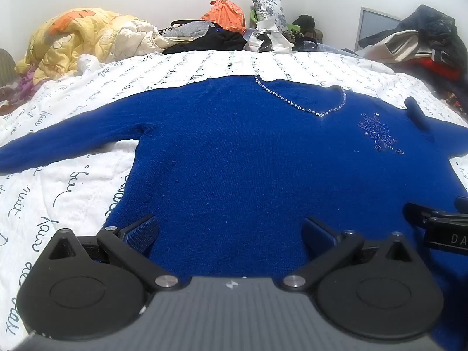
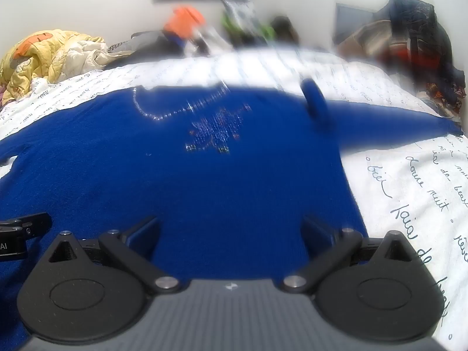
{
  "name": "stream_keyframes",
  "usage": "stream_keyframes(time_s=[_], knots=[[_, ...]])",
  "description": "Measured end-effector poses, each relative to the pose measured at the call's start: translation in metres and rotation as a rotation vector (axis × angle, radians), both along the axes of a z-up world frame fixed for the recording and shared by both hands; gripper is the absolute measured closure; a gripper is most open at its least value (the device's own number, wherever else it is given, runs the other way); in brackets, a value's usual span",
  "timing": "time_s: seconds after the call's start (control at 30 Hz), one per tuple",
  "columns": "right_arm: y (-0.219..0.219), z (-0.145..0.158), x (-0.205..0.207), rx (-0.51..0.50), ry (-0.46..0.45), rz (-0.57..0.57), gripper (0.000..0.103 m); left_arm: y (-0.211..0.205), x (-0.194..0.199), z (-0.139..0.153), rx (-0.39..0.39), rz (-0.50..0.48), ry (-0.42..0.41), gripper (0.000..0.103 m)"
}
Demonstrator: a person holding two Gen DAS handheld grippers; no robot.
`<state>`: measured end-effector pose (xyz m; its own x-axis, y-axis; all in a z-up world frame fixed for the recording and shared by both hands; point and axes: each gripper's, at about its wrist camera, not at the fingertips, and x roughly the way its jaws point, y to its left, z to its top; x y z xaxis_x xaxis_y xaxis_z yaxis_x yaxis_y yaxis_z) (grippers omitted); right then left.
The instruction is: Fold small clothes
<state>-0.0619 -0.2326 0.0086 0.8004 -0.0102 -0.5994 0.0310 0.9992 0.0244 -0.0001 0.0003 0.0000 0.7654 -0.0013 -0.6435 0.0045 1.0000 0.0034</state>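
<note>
**A:** Where do you stand? The blue sweater (image 1: 234,158) lies spread face up on the white bedsheet (image 1: 73,181), both sleeves out to the sides, its beaded neckline (image 1: 301,105) at the far end from you.

**B:** And your tools? The left gripper (image 1: 231,231) hovers over the sweater's near hem by its left side seam, jaws spread wide with nothing between them. The right gripper (image 2: 231,231) hangs over the near hem toward the right seam, just as wide and just as empty. The right view is smeared, so read its detail with caution.

**A:** Nothing looks folded yet, so I would judge you are at the first grasp. How should you take it?

**B:** Bring each gripper down to the sweater's hem corners and pinch both layers of knit, not the sheet beneath. Close fully before lifting.

**A:** Watch the small raised fold (image 1: 416,112) at the sweater's right shoulder. Flatten it, or it may crease in.

**B:** Lift both corners level, so the sweater's edges meet squarely.
</note>
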Motion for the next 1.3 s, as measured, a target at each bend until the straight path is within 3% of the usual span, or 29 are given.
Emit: stream_keyframes(time_s=[0.73, 0.83, 0.93, 1.03, 1.17, 1.23, 1.3], knots=[[-0.001, 0.000, 0.000, 0.001, 0.004, 0.004, 0.000, 0.000, 0.000, 0.000, 0.001, 0.000, 0.000, 0.000], [-0.014, 0.009, 0.004, 0.054, 0.043, 0.088, 0.000, 0.000, 0.000, 0.000, 0.001, -0.001, 0.000, 0.000], [-0.082, 0.035, 0.006, 0.350, -0.075, 0.092, 0.000, 0.000, 0.000, 0.000, 0.001, 0.000, 0.000, 0.000], [-0.180, 0.052, 0.023, 0.568, -0.215, -0.020, 0.000, 0.000, 0.000, 0.000, 0.001, 0.000, 0.000, 0.000], [-0.333, 0.043, 0.069, 0.788, -0.254, -0.347, 0.000, 0.000, 0.000, 0.000, 0.001, -0.001, 0.001, 0.000], [-0.388, 0.032, 0.085, 0.838, -0.242, -0.471, 0.012, 0.000, 0.000, 0.000, 0.001, -0.001, 0.001, 0.000], [-0.423, 0.024, 0.102, 0.814, -0.201, -0.561, 0.038, 0.000, -0.001, 0.000, 0.001, -0.001, 0.001, 0.000]])
